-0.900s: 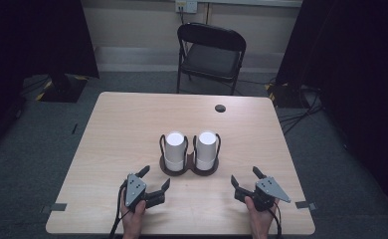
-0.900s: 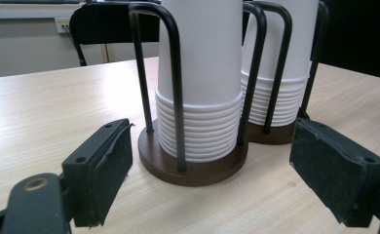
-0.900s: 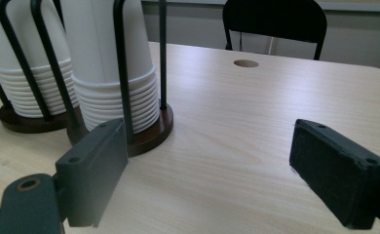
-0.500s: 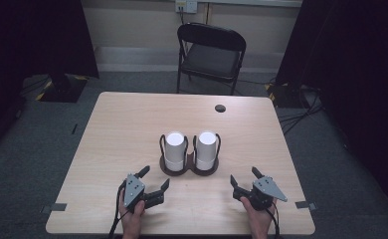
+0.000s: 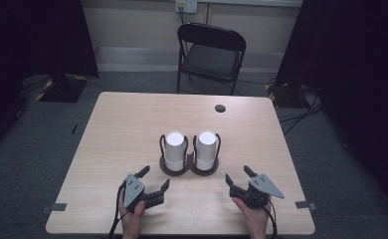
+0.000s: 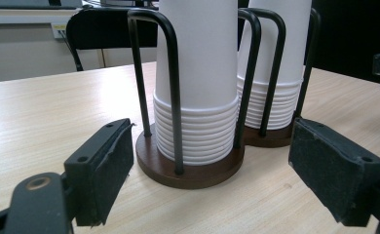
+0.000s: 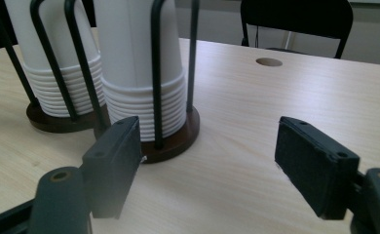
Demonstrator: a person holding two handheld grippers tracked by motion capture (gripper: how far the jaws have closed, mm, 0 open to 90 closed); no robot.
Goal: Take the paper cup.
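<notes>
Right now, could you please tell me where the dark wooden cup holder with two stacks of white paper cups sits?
In the high view, the dark wooden cup holder sits mid-table, just ahead of and between the left claw and right claw.

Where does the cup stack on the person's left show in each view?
High view: left cup stack, centre, left of its twin.
Left gripper view: centre, nearest, between the open jaws.
Right gripper view: top left, behind the right cup stack.
Shared landmark: black folding chair.
</notes>
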